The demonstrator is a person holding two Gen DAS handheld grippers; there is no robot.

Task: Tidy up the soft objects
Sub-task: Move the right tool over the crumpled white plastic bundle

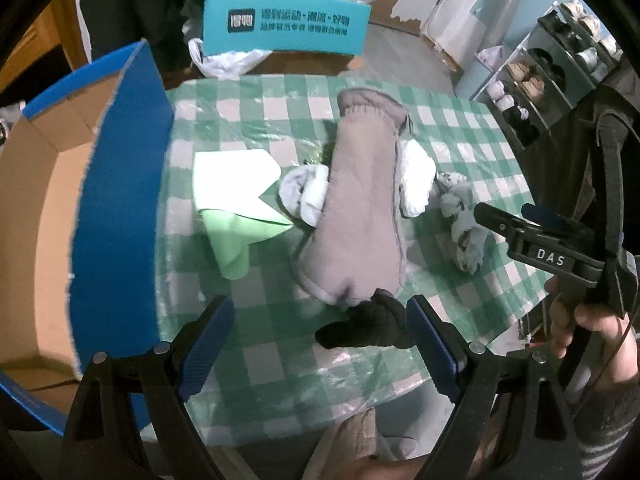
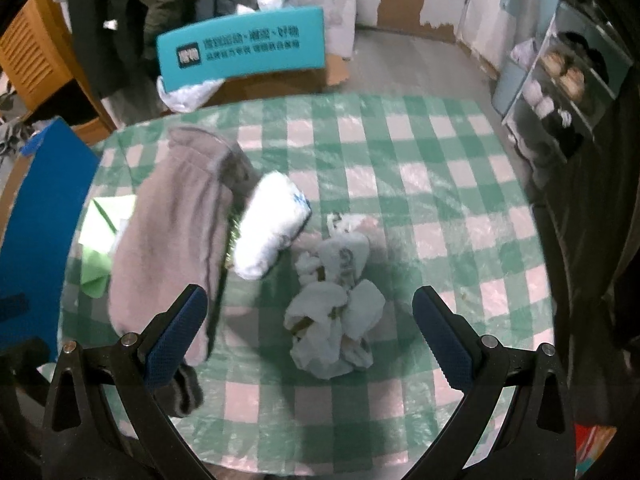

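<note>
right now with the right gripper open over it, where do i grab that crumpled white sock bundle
Take the crumpled white sock bundle across its narrower middle, coming straight down from above with the right gripper. It lies loose and lumpy on the checked tablecloth, apart from the grey sleeve, and the open jaws already straddle it.

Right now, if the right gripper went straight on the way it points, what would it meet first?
Most likely the crumpled white patterned cloth: it lies on the checked tablecloth directly between the open fingers of the right gripper. The rolled white towel sits further on and left. Depth is uncertain.
</note>
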